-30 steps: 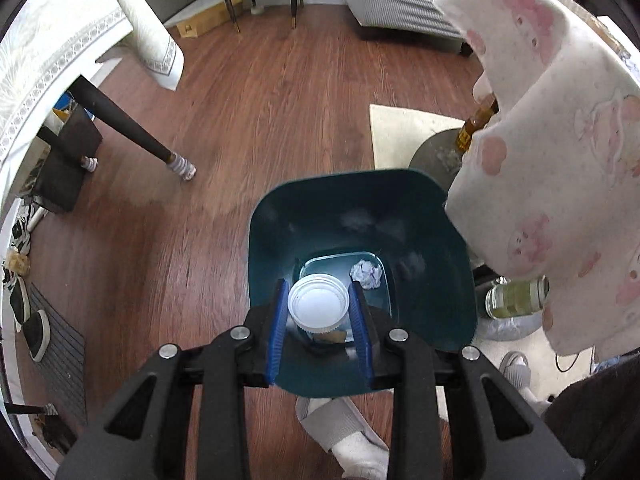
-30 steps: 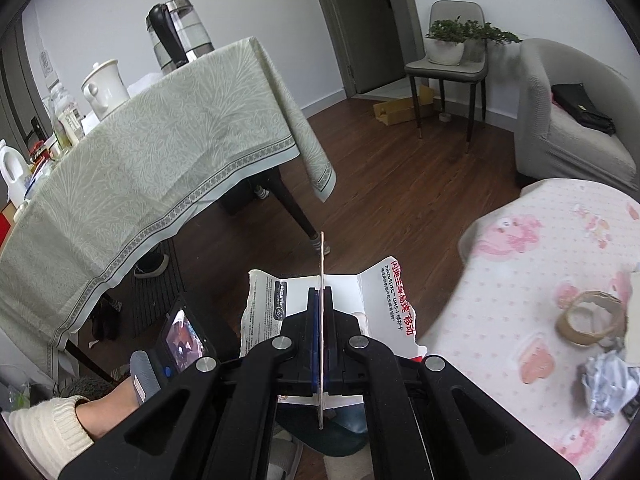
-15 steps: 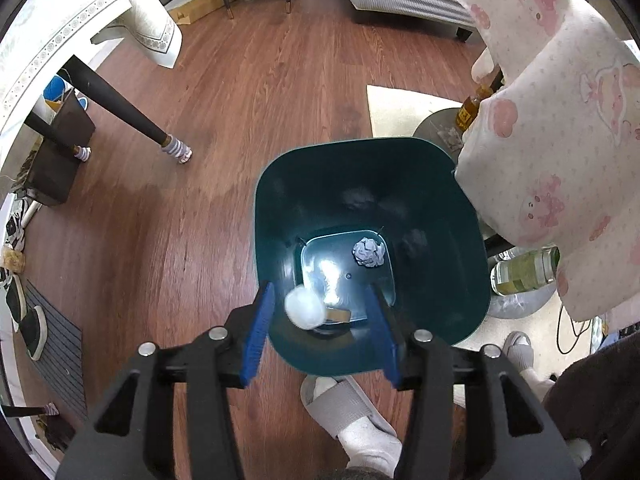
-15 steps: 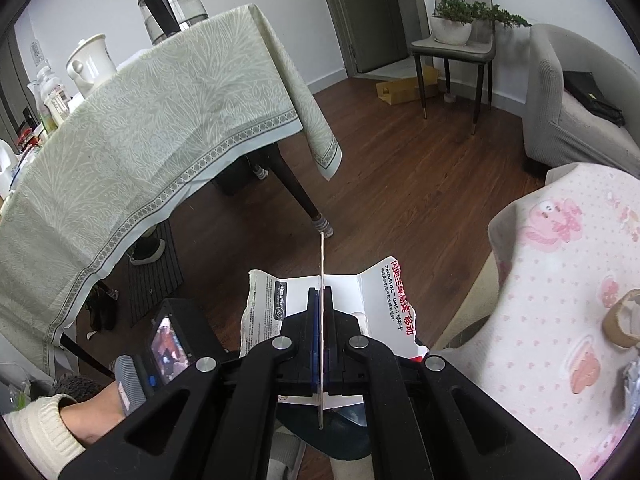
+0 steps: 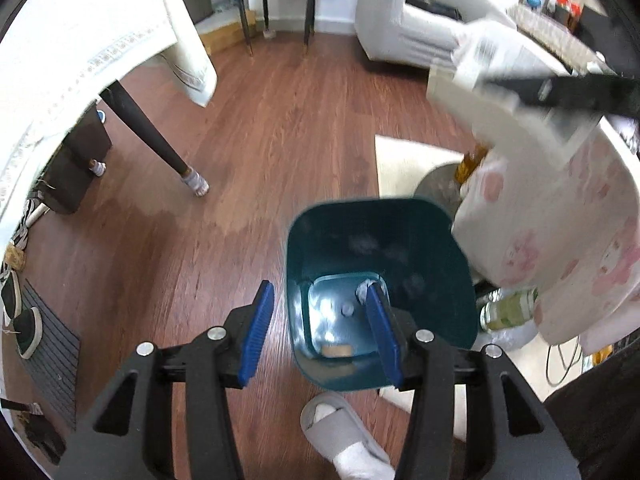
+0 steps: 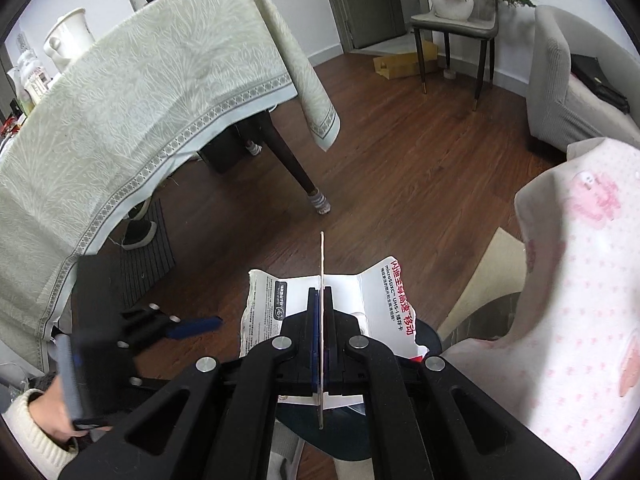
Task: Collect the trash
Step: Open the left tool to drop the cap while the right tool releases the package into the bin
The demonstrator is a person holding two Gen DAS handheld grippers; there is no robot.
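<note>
A dark teal trash bin [image 5: 304, 248] stands on the wood floor. On its bottom lie a crumpled paper ball [image 5: 362, 289], a small white lid [image 5: 346, 309] and a tan scrap [image 5: 337, 350]. My left gripper [image 5: 320, 332] is open and empty above the bin's near-left rim. My right gripper [image 6: 321, 312] is shut on a torn white printed cardboard package [image 6: 384, 292], held edge-on above the bin [image 6: 344, 436]. The package also shows blurred at the upper right of the left wrist view [image 5: 496, 76].
A pink-patterned cloth [image 5: 568, 240] covers a table to the right of the bin. A big table with a pale green cloth [image 6: 140, 92] stands to the left, its leg [image 5: 152, 136] nearby. Bottles [image 5: 508, 312], a slippered foot [image 5: 340, 432], a sofa [image 6: 576, 96] and a chair [image 6: 452, 28] surround.
My left gripper opened and let the white cup fall into the bin, then drew back to the left. My right gripper carried the package towards the bin.
</note>
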